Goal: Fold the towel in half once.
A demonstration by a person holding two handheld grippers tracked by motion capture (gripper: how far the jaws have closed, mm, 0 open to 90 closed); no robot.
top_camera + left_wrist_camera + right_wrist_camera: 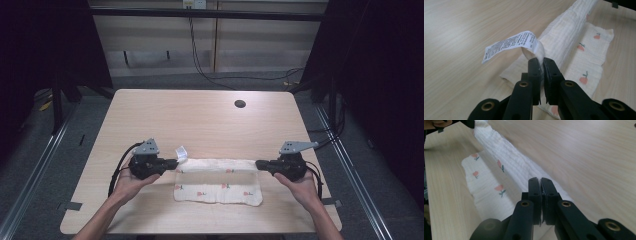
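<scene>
A white cloth [218, 186] printed with small red flowers lies near the table's front edge, its far part lifted and stretched between both grippers. My left gripper [174, 162] is shut on the cloth's left corner [541, 53], where a white care label [507, 44] sticks out. My right gripper [258, 164] is shut on the cloth's right corner [531, 173]. The raised fold [499, 151] runs taut from one gripper to the other, just above the flat lower layer [587, 62]. Both hands hold the grippers level, pointing at each other.
The light wooden table [200, 120] has a dark round hole [240, 104] at its far right. Cables [200, 60] run along the floor behind the table. Metal rails [35, 165] flank both sides.
</scene>
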